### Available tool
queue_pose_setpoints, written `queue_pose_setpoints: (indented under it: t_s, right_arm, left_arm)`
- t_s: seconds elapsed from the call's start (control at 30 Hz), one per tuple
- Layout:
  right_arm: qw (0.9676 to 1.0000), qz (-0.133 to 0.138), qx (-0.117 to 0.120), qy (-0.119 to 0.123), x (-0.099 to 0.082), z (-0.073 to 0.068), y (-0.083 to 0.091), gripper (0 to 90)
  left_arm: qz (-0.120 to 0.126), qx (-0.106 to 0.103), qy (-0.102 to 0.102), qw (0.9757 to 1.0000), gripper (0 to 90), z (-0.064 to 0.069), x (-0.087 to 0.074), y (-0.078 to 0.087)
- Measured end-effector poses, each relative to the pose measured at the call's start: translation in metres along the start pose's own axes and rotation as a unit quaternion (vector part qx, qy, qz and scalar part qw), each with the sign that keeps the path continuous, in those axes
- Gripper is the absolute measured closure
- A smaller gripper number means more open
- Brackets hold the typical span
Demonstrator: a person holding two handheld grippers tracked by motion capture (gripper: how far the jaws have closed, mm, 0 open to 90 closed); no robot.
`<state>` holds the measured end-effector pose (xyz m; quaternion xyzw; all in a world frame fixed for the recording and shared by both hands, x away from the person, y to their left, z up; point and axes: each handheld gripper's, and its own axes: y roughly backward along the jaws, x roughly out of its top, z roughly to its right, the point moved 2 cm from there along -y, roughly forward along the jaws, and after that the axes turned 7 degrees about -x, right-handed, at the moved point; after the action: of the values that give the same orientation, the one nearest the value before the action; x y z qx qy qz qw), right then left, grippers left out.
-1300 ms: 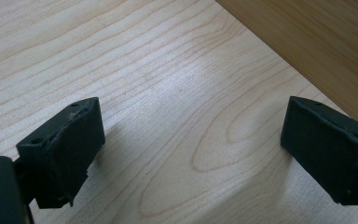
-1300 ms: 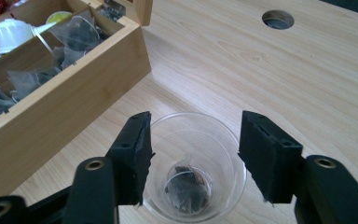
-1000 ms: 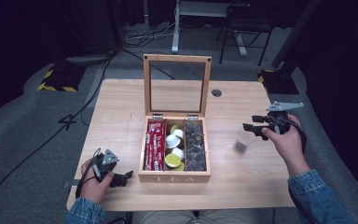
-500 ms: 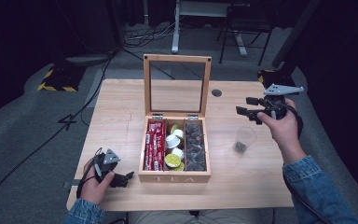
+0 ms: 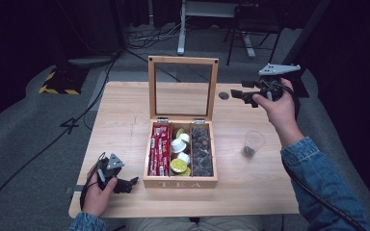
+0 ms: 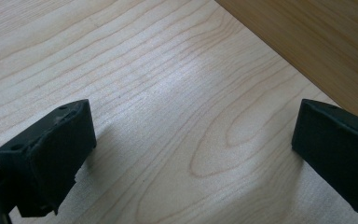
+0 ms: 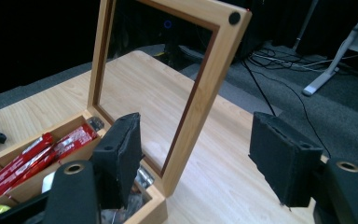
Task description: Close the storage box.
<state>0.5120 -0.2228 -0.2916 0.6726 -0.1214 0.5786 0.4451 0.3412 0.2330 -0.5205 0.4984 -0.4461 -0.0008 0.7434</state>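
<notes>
Dark floor rings the table [image 5: 125, 115]; right gripper [image 5: 240, 94] has risen from the cup [image 5: 253, 143] toward the lid [image 5: 183, 86], jaws opening, empty; left gripper [image 5: 127, 184] wide

Pale wood-grain table [image 5: 125, 120]; light tan wooden box [image 5: 180, 183], lid [image 5: 183, 60] framed tan; red packets [image 5: 160, 150], white and yellow-green pods [image 5: 179, 155], dark grey bits [image 5: 202, 151]; clear cup [image 5: 253, 144]; black gripper pads [image 7: 121, 154]; blue denim sleeve [image 5: 318, 178]
</notes>
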Motion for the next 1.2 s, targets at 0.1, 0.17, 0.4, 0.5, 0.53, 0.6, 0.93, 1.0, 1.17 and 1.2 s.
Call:
queue_pose_setpoints:
  t_s: [0.1, 0.17, 0.4, 0.5, 0.53, 0.6, 0.93, 1.0, 1.17, 1.2]
  right_arm:
    - [1.0, 0.003, 0.005, -0.006, 0.012, 0.001, -0.012, 34.7]
    - [0.9999, 0.004, 0.007, -0.007, 0.014, 0.001, -0.015, 34.7]
    - [0.9997, 0.02, -0.009, 0.014, 0.036, 0.004, -0.052, 30.9]
    - [0.9994, 0.023, -0.02, -0.014, 0.04, 0.009, -0.063, 32.3]
    - [0.9994, 0.023, -0.02, -0.014, 0.04, 0.009, -0.063, 32.3]
    - [0.9996, 0.016, -0.016, -0.016, 0.041, 0.013, -0.069, 34.5]
    - [0.9995, -0.014, 0.004, -0.027, 0.038, 0.016, -0.099, 46.2]
    - [0.9994, -0.016, 0.006, -0.031, 0.038, 0.015, -0.104, 48.3]
    - [0.999, -0.02, 0.007, -0.038, 0.038, 0.014, -0.112, 52.8]
    - [0.9991, -0.022, 0.003, -0.035, 0.039, 0.014, -0.113, 53.0]
  left_arm:
    - [0.0, 0.0, 0.0, 1.0, 0.0, 0.0, 0.0, 0.0]
    - [0.0, 0.0, 0.0, 1.0, 0.0, 0.0, 0.0, 0.0]
    - [-0.001, 0.0, 0.0, 1.0, 0.0, 0.0, 0.0, 0.0]
    - [0.001, 0.001, 0.001, 1.0, 0.0, 0.0, 0.0, 0.0]
    - [0.0, 0.0, 0.001, 1.0, 0.0, 0.0, 0.0, 0.0]
    - [0.001, -0.001, 0.002, 1.0, 0.0, 0.0, 0.0, 0.0]
    - [0.001, 0.001, 0.002, 1.0, 0.0, 0.0, 0.0, 0.0]
    - [0.001, 0.0, 0.003, 1.0, 0.0, 0.0, 0.0, 0.0]
    - [0.001, -0.001, 0.003, 1.0, 0.0, 0.0, 0.0, 0.0]
    - [0.001, 0.0, 0.001, 1.0, 0.0, 0.0, 0.0, 0.0]
